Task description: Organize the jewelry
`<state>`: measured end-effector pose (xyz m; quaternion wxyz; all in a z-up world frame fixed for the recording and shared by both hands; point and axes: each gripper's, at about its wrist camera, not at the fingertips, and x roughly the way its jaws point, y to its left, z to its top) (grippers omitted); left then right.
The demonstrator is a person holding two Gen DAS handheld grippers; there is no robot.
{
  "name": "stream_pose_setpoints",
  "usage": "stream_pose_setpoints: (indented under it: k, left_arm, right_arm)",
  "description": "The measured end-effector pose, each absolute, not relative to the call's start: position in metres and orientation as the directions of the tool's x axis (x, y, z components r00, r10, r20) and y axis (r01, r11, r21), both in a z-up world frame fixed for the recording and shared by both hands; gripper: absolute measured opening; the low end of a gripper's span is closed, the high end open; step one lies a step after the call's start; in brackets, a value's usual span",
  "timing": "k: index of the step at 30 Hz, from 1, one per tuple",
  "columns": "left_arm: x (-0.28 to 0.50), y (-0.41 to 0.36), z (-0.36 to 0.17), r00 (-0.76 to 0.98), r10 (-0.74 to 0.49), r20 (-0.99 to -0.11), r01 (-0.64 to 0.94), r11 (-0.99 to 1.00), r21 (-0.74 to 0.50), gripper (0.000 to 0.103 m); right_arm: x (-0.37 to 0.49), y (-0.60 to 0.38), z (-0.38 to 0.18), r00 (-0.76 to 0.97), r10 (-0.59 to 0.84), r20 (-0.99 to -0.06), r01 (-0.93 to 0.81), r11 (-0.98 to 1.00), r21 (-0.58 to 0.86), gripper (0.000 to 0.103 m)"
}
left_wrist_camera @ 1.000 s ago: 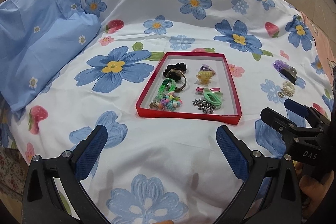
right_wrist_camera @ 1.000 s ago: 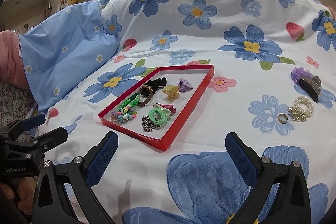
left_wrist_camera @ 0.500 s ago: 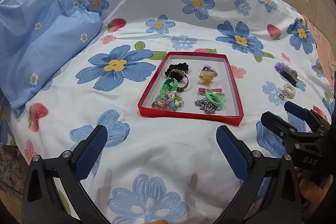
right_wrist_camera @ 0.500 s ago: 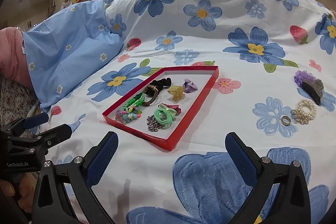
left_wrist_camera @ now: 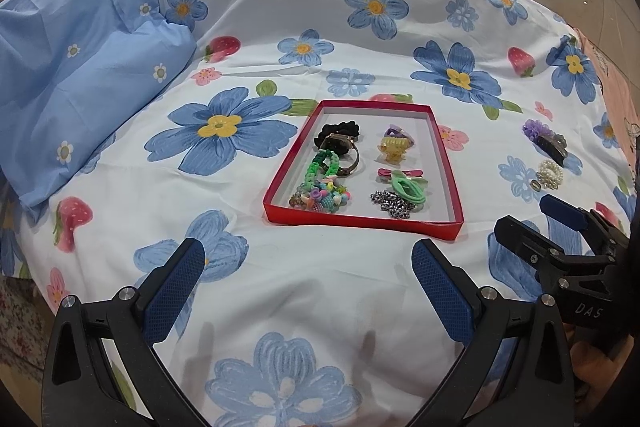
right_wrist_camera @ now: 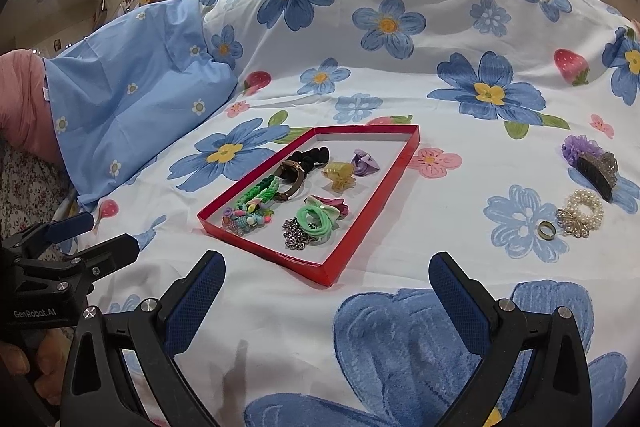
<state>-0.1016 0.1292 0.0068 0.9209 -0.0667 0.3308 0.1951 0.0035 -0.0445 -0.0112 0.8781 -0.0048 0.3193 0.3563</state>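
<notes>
Ahead of the right gripper (right_wrist_camera: 326, 297) the flowered sheet (right_wrist_camera: 420, 239) lies bare; the red tray (right_wrist_camera: 372, 203) stands ahead-left, the ring (right_wrist_camera: 546, 229) ahead-right.

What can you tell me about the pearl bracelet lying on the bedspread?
The pearl bracelet is a small ring of round, glossy off-white beads, apparently several strands thick, with a gold filigree charm on its near-left side. It lies flat on the flowered bedspread, outside the red tray to its right. A gold ring sits beside it, a dark hair clip just behind. Neither claw touches it.
</notes>
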Motion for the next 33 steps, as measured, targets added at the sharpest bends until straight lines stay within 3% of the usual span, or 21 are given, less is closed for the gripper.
stream_pose_setpoints:
  k: [33]
  left_arm:
    - [-0.0984, 0.1247, 0.0112, 0.711, 0.310, -0.631, -0.388, 0.921, 0.015, 0.103]
  right_arm:
    - [0.0020, -0.0433, -0.0044, 0.541, 0.637, -0.549, -0.647, 0.732, 0.213, 0.103]
